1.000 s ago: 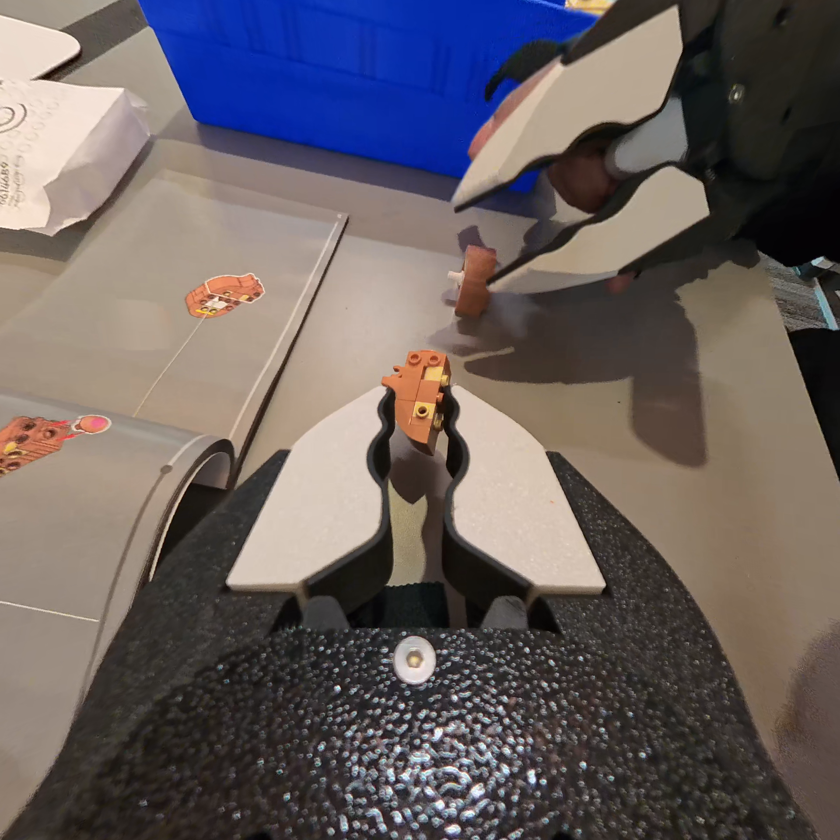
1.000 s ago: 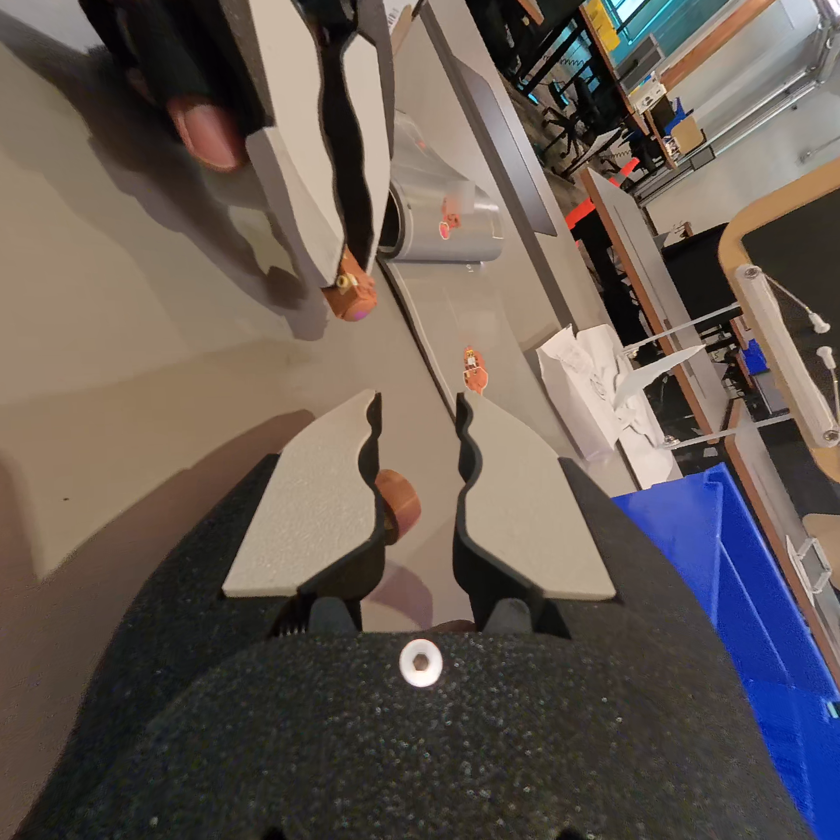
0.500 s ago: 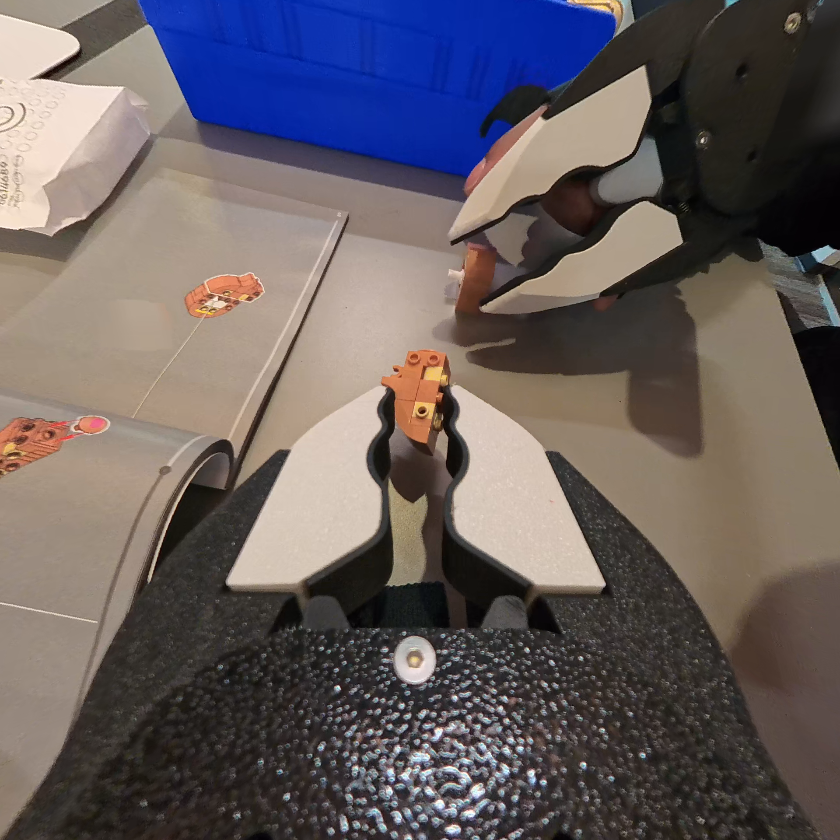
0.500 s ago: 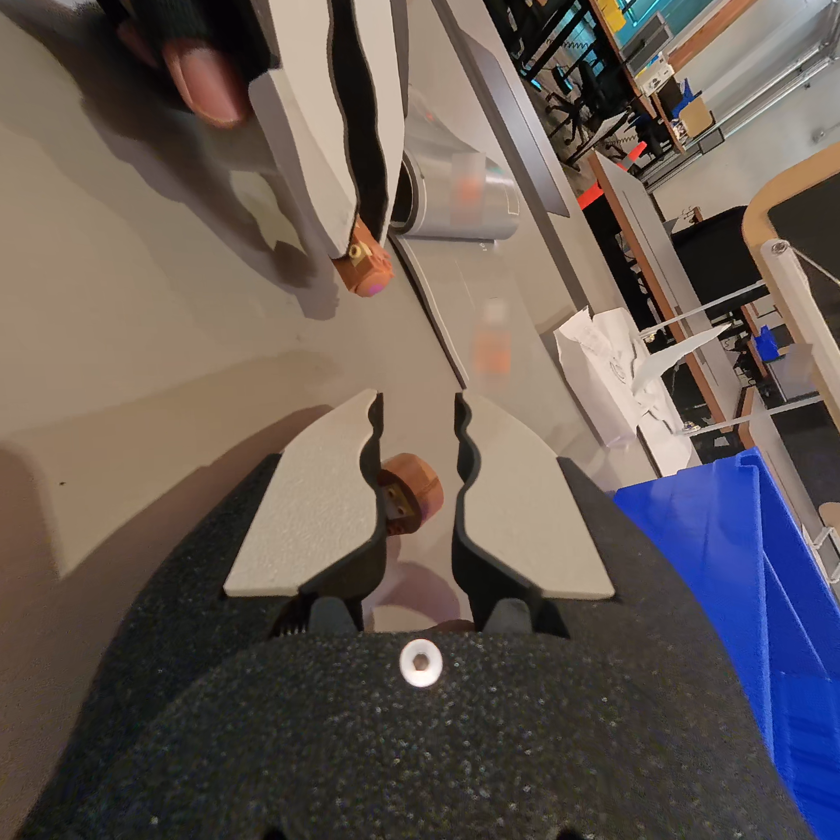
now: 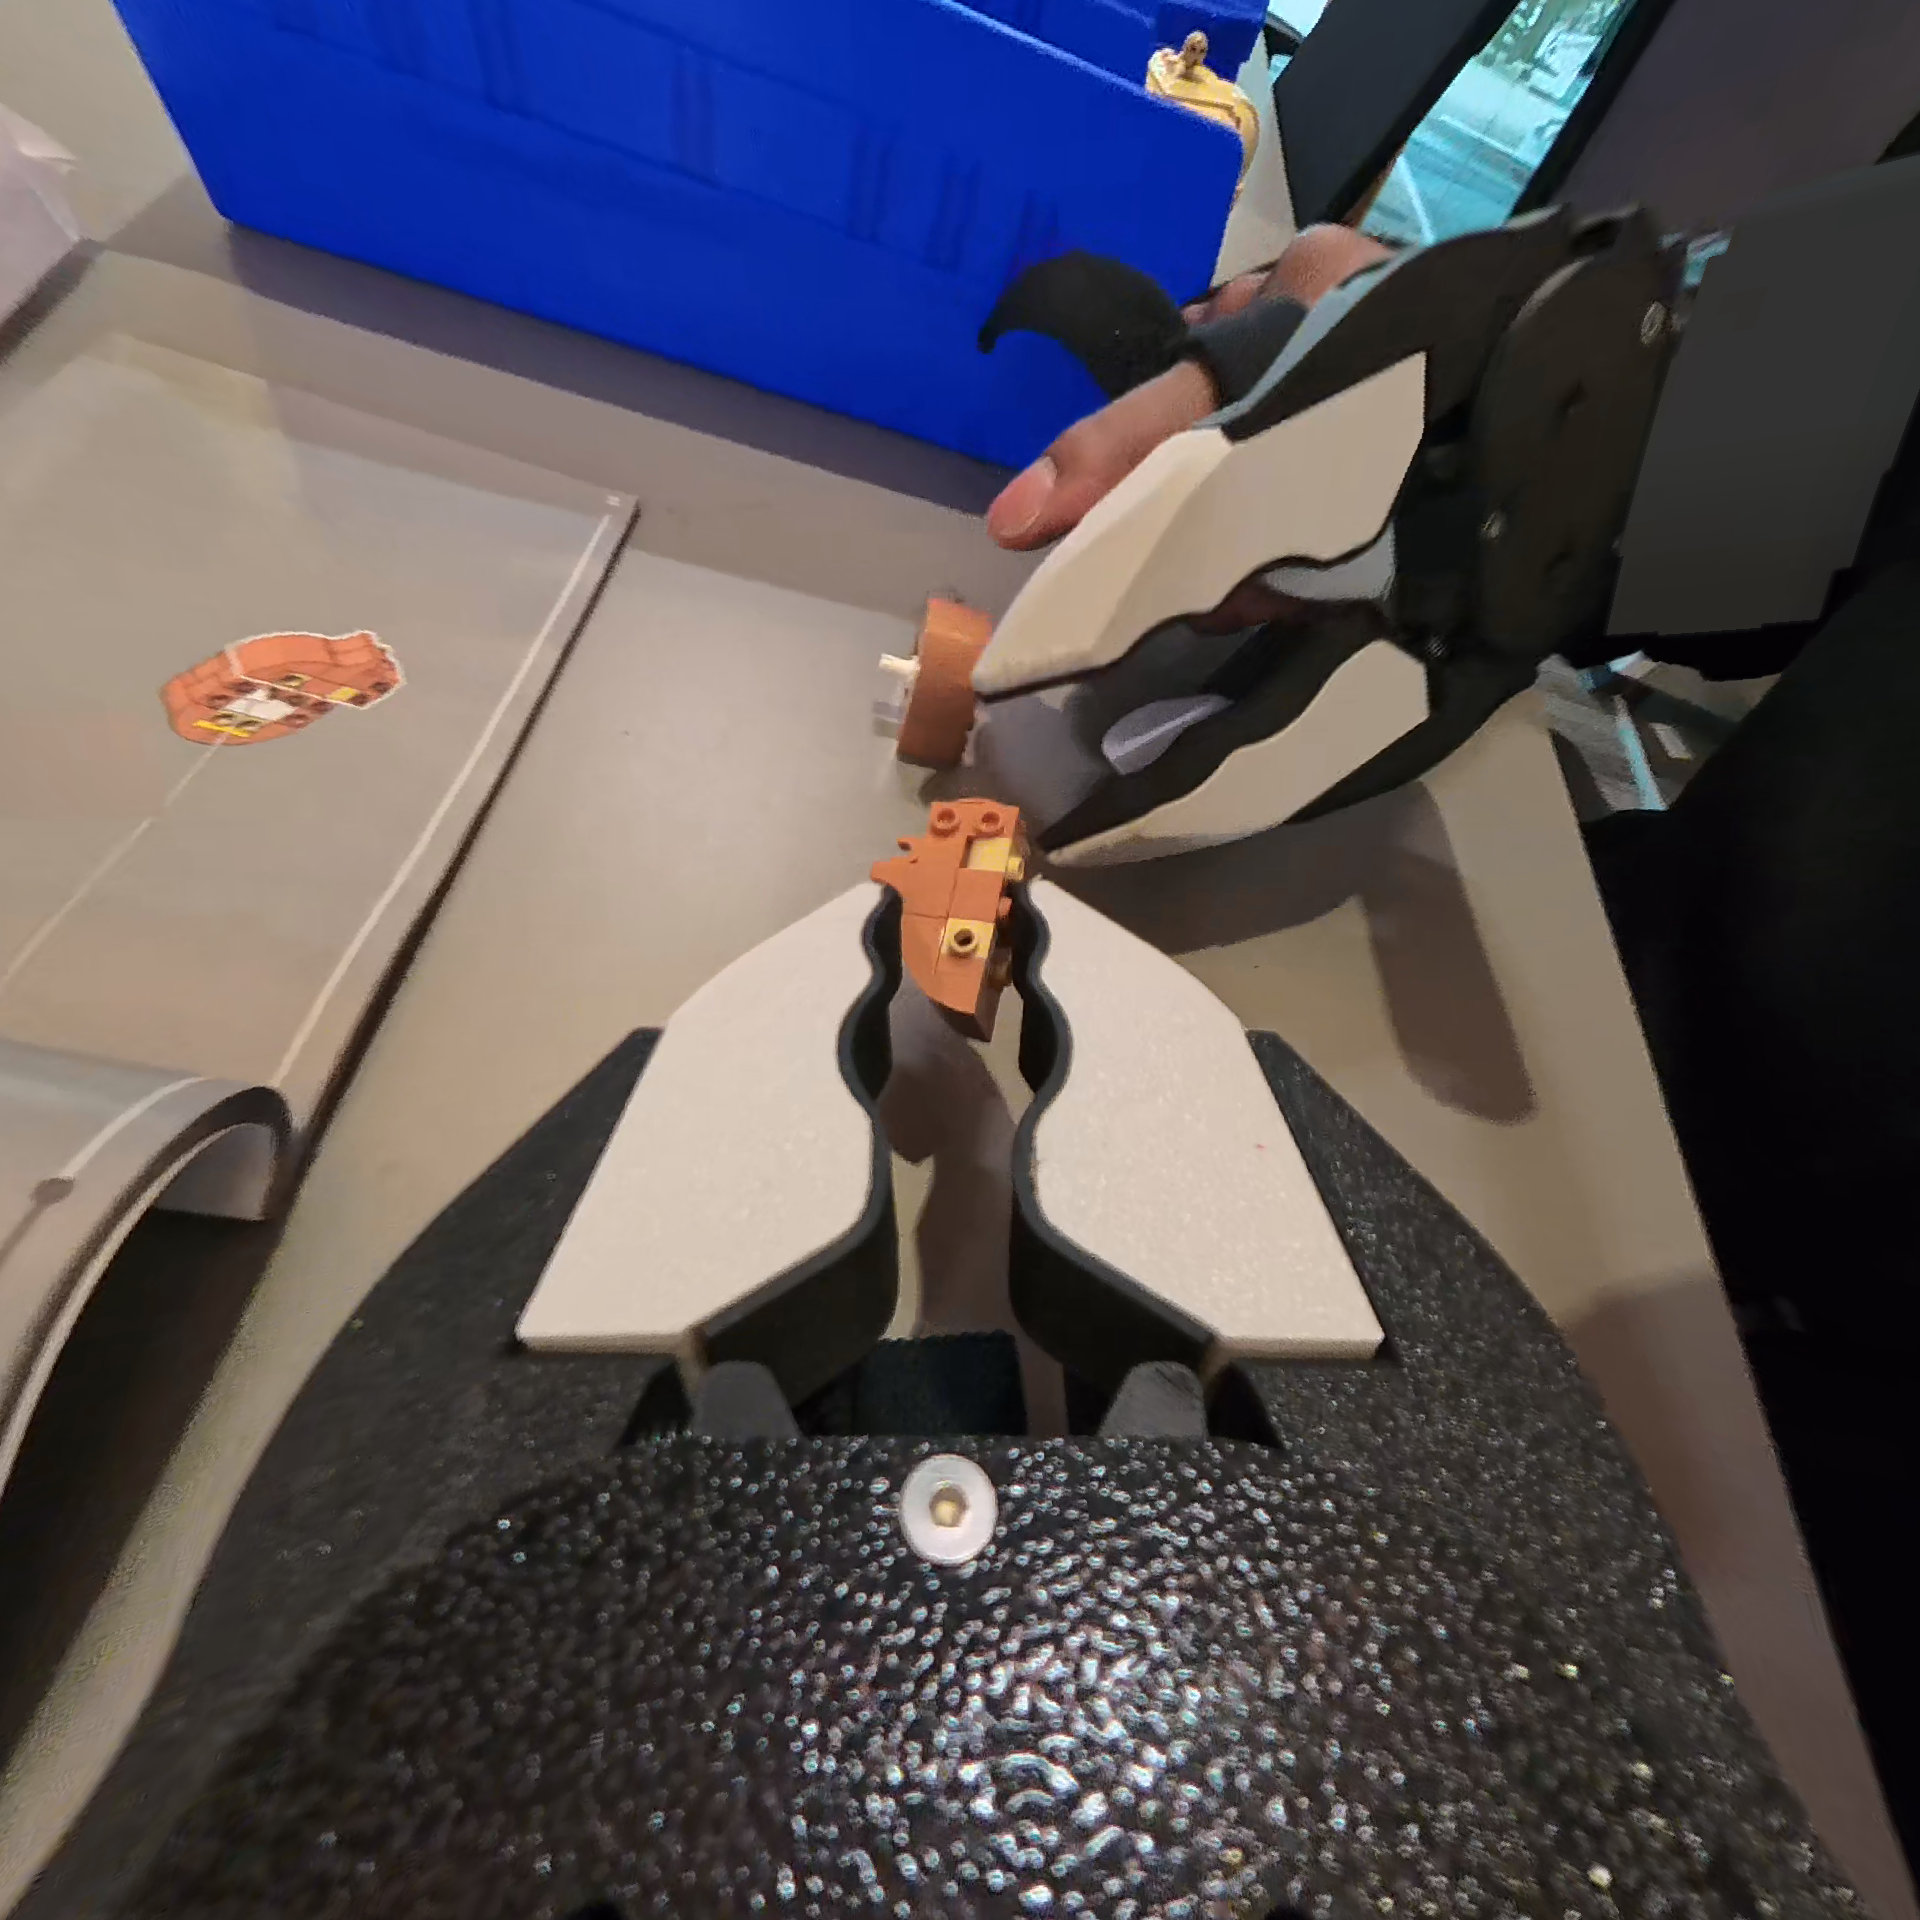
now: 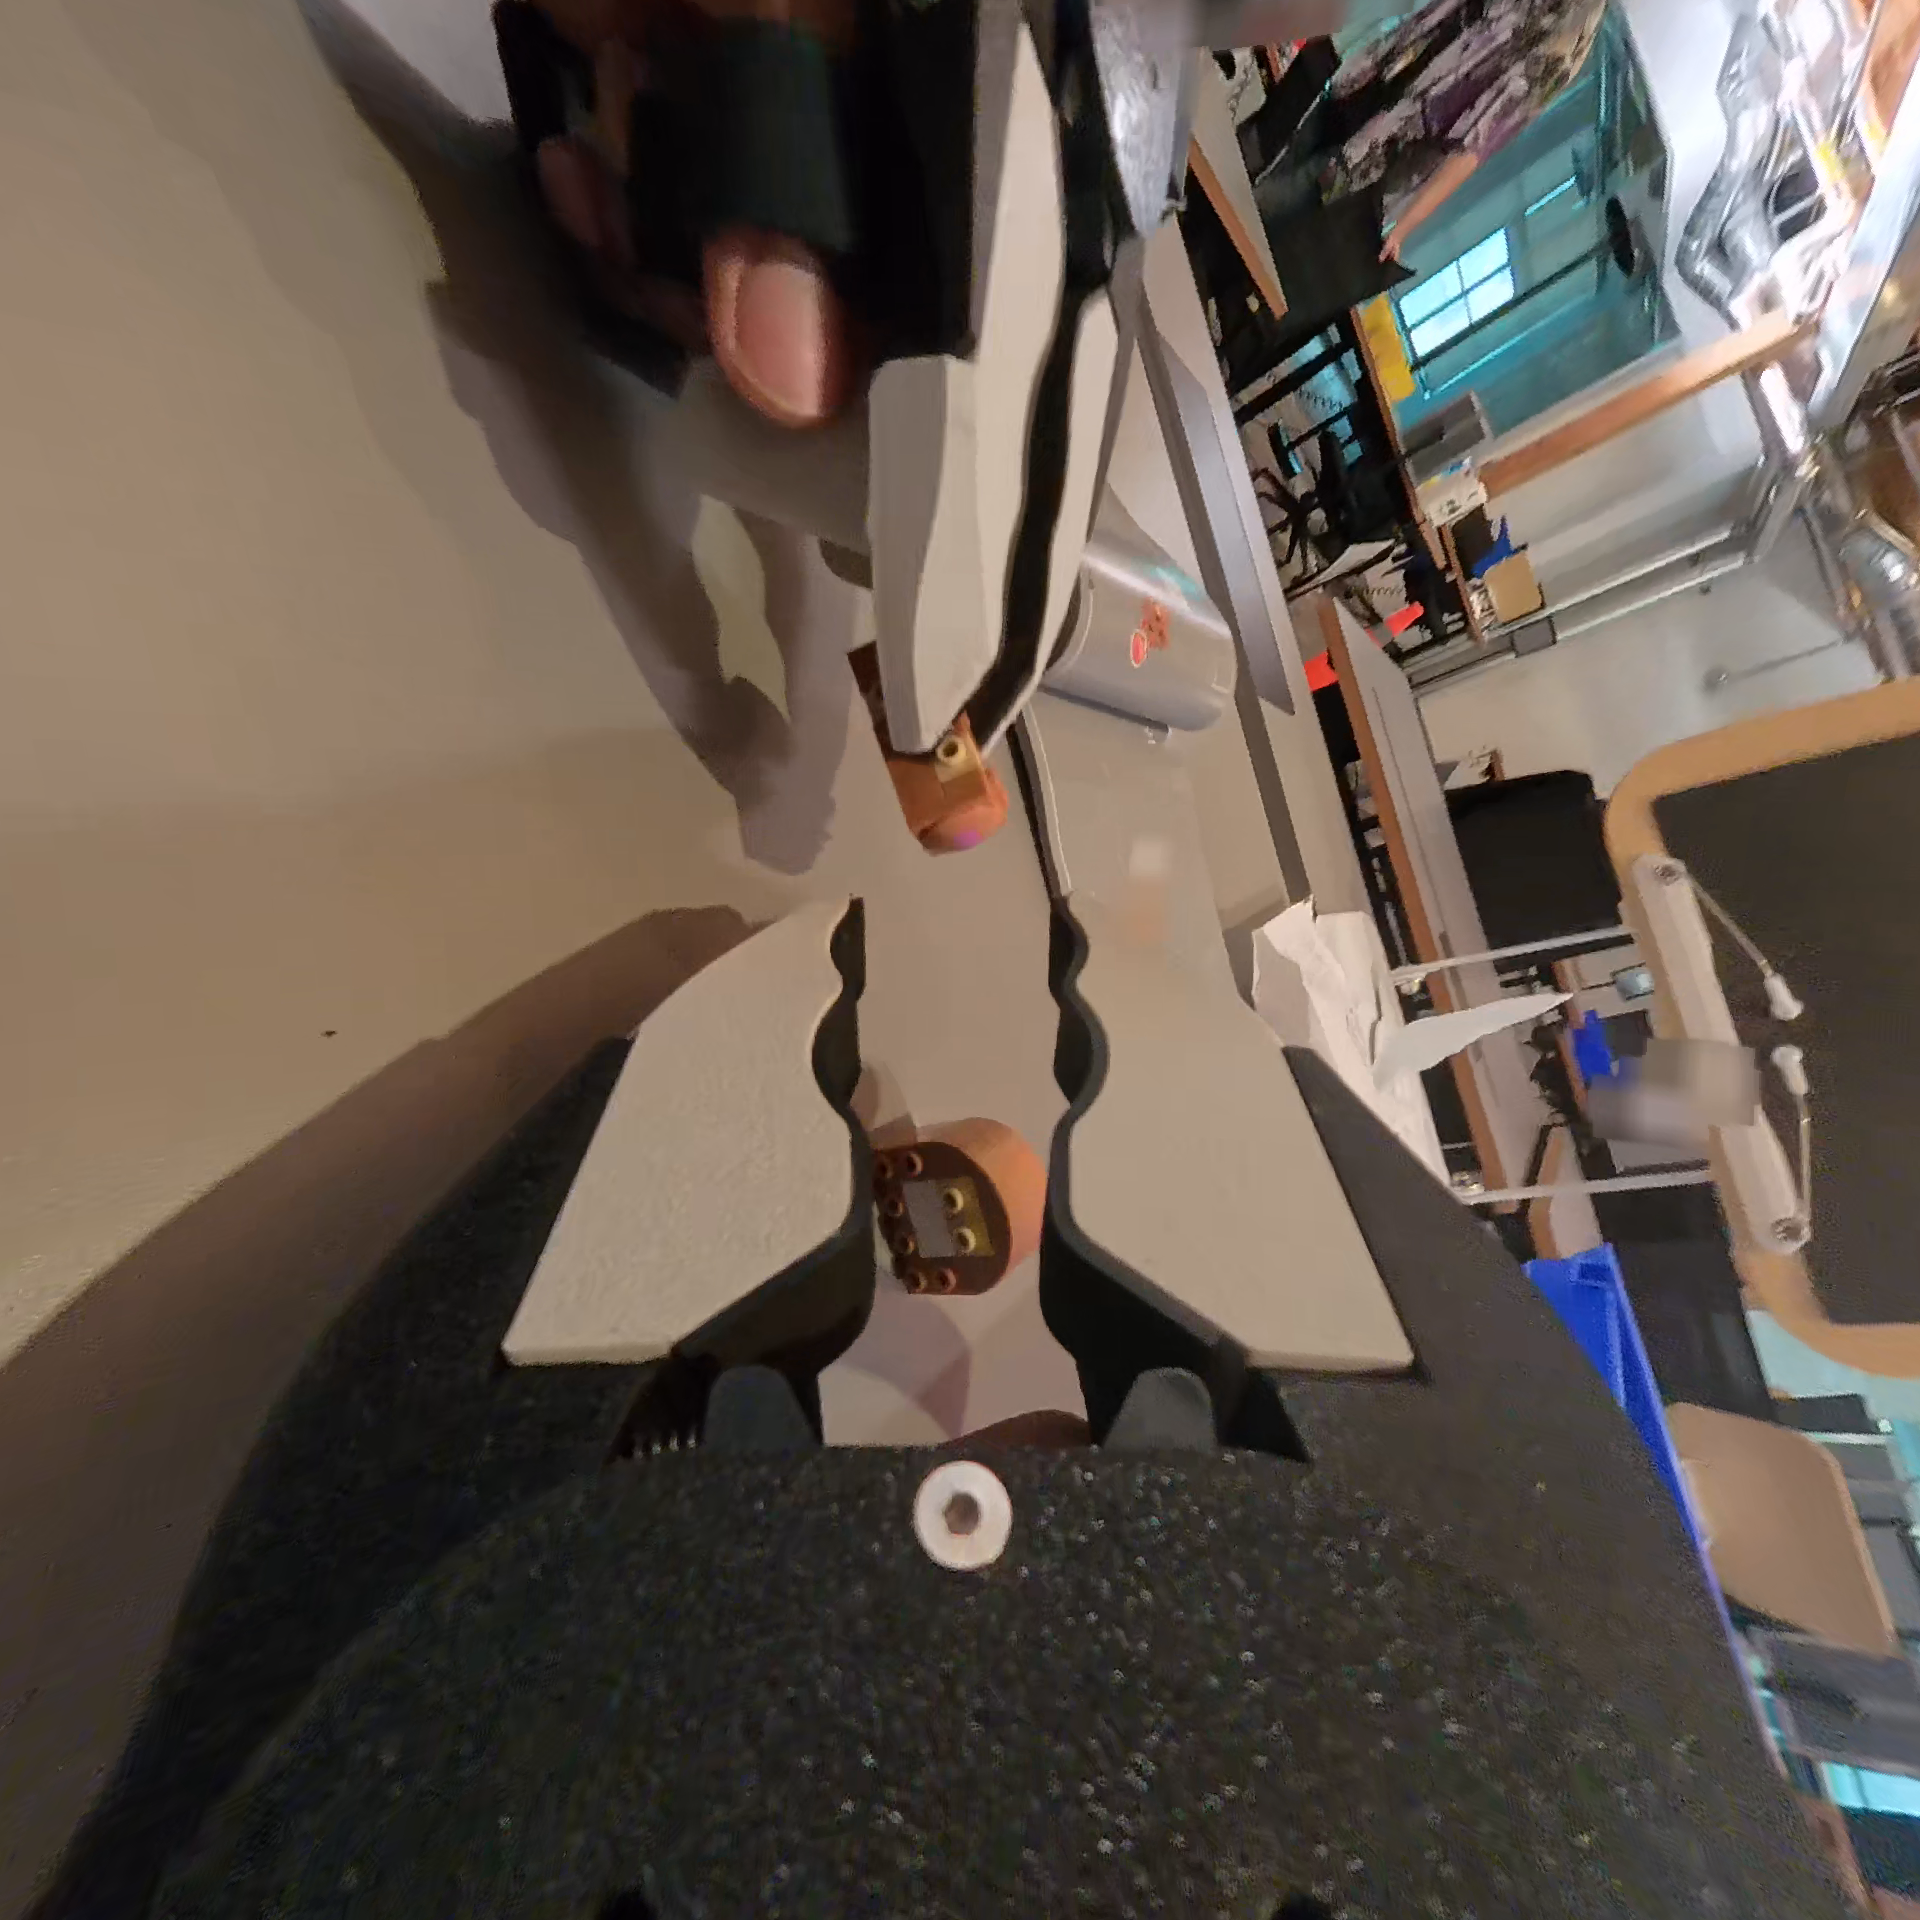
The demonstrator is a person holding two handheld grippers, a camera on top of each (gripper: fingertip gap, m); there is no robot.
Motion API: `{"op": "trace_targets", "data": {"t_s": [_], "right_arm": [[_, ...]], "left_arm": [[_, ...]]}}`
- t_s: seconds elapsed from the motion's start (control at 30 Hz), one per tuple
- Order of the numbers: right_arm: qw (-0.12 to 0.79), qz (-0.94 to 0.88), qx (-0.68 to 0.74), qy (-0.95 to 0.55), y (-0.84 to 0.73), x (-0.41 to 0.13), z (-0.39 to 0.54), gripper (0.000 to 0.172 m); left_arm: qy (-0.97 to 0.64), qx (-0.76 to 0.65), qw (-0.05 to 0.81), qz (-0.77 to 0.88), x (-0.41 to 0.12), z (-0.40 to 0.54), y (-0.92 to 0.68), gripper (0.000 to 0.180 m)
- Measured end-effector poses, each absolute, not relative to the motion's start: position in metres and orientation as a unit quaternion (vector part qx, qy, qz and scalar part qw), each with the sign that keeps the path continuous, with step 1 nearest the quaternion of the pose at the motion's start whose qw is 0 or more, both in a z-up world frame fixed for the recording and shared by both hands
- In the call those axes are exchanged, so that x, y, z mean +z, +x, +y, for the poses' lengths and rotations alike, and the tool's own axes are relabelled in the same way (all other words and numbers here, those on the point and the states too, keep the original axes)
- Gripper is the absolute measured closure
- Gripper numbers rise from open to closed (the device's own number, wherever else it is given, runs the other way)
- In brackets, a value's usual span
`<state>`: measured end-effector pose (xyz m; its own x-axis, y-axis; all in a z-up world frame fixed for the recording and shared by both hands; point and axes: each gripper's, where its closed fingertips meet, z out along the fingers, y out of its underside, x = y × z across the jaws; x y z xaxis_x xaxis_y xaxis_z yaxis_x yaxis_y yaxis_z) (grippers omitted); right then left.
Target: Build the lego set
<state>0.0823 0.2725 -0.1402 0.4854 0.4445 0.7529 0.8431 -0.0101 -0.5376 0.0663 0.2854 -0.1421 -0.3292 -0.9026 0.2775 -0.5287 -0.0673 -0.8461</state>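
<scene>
A: Two grippers in shot. Fingers first?

B: Left gripper: fingers pinching a small reddish-brown toy-brick assembly with tan studded bits. Pads press on both of its sides, and it's held clear of the grey tabletop, sticking out past the tips.

A: Right one?

B: Right gripper: fingers spread, gripping nothing. A round brown brick-built disc with a white peg stands on edge on the tabletop. From the right wrist it shows in the gap between the fingers. From the left wrist it sits just by the upper tip, with the lower finger well apart from it. So it isn't pinched.

A: Anything changed?

B: Yes. Half a second ago the disc showed nearer the right fingertips; now it shows deeper in the gap. The right fingers have come close to the left pair, with the lower tip almost at the held assembly. A gloved hand shows behind them.

A: Surroundings?

B: An open grey instruction booklet lies to the left, with a blue plastic bin behind it. A crumpled white paper bag lies farther off.

A: Counts?

B: Two grippers, two brick pieces, one booklet, one bin, one bag, one visible hand.
</scene>
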Motion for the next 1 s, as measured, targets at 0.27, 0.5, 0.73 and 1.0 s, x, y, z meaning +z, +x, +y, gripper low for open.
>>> {"op": "trace_targets", "data": {"t_s": [0.27, 0.5, 0.73, 1.0], "right_arm": [[0.524, -0.511, -0.200, -0.652, 0.070, -0.144, 0.267, 0.143], [0.513, -0.508, -0.174, -0.670, 0.067, -0.149, 0.265, 0.153], [0.552, -0.406, -0.058, -0.726, 0.078, -0.128, 0.269, 0.153], [0.581, -0.356, 0.038, -0.731, 0.072, -0.114, 0.267, 0.153]], "left_arm": [[-0.547, -0.486, 0.145, 0.666, -0.148, 0.262, 0.066, 0.161], [-0.541, -0.489, 0.145, 0.669, -0.147, 0.260, 0.066, 0.159], [-0.471, -0.523, 0.255, 0.663, -0.116, 0.280, 0.065, 0.139], [-0.401, -0.540, 0.286, 0.682, -0.107, 0.265, 0.062, 0.141]]}}
